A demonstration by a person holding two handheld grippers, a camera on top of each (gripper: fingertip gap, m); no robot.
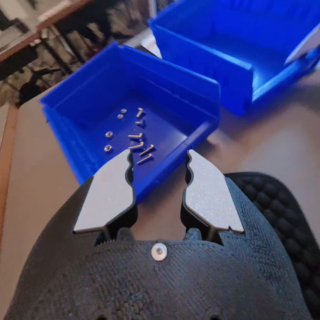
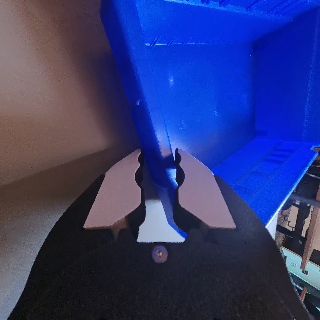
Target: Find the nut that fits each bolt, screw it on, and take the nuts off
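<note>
A small blue bin (image 1: 72, 138) stands on the tan table and holds several silver nuts (image 1: 108, 134) on its left side and several bolts (image 1: 136, 136) in the middle of its floor. My left gripper (image 1: 159, 152) is open and empty, just above the bin's near wall, with the nearest bolts (image 1: 145, 158) close ahead of its left fingertip. My right gripper (image 2: 158, 150) is closed around the side wall of a larger blue bin (image 2: 199, 95), with the wall between its fingers. That bin also shows in the left wrist view (image 1: 199, 52), behind the small one on the right.
A black dimpled mat (image 1: 277, 207) lies on the table (image 1: 34, 173) to the right of my left gripper. The table's wooden edge (image 1: 7, 138) runs along the left. Blurred dark clutter (image 1: 52, 52) lies beyond the table at the back left. The left gripper's tips are roughly 30 cm from the right gripper's.
</note>
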